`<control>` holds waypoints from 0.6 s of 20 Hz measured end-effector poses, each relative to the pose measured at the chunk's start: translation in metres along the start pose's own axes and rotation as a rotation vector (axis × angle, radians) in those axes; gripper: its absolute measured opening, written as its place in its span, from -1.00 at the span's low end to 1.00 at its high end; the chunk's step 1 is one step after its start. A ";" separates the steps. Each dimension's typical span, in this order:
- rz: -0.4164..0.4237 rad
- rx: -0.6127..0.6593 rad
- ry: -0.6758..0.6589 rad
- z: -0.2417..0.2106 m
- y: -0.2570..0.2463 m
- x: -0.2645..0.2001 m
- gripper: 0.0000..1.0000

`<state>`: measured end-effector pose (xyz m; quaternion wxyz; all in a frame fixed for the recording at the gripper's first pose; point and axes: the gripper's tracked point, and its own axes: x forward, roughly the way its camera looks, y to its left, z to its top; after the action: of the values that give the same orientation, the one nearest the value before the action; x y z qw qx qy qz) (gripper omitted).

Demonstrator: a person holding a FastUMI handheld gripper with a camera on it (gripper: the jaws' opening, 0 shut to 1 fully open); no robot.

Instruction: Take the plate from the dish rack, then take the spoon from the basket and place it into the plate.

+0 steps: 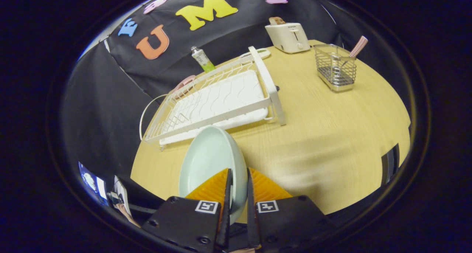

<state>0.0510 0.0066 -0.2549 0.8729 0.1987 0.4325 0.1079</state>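
My gripper (239,172) is shut on the rim of a pale green plate (210,160), which stands on edge between the fingers and is held above the wooden table (332,135). Just beyond the plate lies the white dish rack (221,98), with no dishes in it. Further off, beyond the fingers and to the right, stands a wire basket (335,68). A spoon with a pink checked handle (358,46) leans out of it.
A white toaster (288,37) stands at the far end of the table behind the rack. A green tube (202,59) stands behind the rack near the cloth wall. The table drops off close to the rack's left side.
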 end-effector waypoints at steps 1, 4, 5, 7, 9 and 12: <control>0.017 0.016 0.004 -0.003 -0.003 0.003 -0.49; 0.031 0.031 -0.003 -0.005 -0.011 0.010 -0.43; 0.008 0.020 -0.006 -0.007 -0.018 0.009 -0.41; -0.001 0.016 -0.009 -0.010 -0.020 0.011 -0.31; -0.016 -0.011 -0.018 -0.009 -0.024 0.012 -0.26; -0.074 -0.078 -0.092 0.004 -0.035 0.005 0.05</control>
<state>0.0581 -0.0243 -0.2718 0.9022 0.1531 0.3946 0.0829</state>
